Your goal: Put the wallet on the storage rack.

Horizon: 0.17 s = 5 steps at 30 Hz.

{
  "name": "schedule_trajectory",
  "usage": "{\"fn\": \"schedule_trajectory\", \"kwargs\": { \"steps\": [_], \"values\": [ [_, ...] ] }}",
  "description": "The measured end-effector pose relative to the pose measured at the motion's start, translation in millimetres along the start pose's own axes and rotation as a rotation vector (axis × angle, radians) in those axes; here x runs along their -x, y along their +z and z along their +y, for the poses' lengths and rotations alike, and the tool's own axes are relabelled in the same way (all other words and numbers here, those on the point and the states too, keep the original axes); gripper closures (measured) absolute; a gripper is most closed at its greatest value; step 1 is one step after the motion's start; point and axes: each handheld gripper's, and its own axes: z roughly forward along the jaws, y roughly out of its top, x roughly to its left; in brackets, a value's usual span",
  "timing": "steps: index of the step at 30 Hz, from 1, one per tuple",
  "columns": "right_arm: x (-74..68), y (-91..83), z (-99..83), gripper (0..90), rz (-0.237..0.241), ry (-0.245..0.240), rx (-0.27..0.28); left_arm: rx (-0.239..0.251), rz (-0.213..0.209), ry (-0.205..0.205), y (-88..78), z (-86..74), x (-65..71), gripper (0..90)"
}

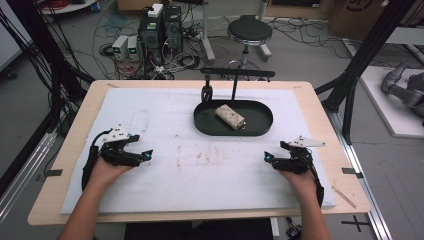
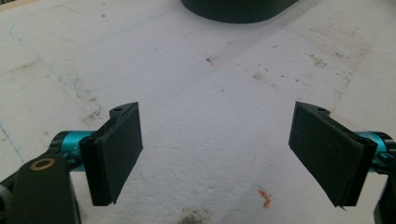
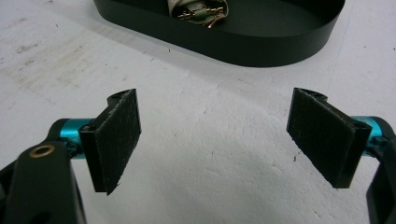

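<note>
A black oval tray (image 1: 260, 126) lies on the white mat, beyond the middle of the table. In it rests a rolled wrap (image 1: 229, 116), lying slantwise; its open end with filling (image 3: 200, 10) faces the right gripper view. My left gripper (image 1: 148, 155) rests on the mat at the left, jaws wide apart over bare mat (image 2: 215, 154). My right gripper (image 1: 267, 158) rests at the right, also open, with nothing between its jaws (image 3: 215, 144). Both point inward toward the table's centre, each a short way in front of the tray.
A black stand with a horizontal bar (image 1: 237, 73) and a hanging clip (image 1: 206, 92) rises just behind the tray. The white mat (image 1: 200, 170) is stained in the centre. A small orange scrap (image 2: 266, 198) lies near my left gripper. A stool (image 1: 249, 31) and cables sit on the floor beyond.
</note>
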Motion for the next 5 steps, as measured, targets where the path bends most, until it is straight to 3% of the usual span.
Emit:
{"fn": "schedule_trajectory", "kwargs": {
  "steps": [5],
  "values": [
    [-0.7, -0.2, 0.7, 18.2, 0.001, -0.003, 0.005, 0.005, 0.003, -0.004, -1.4, 0.0, -1.0, 17.4]
  ]
}}
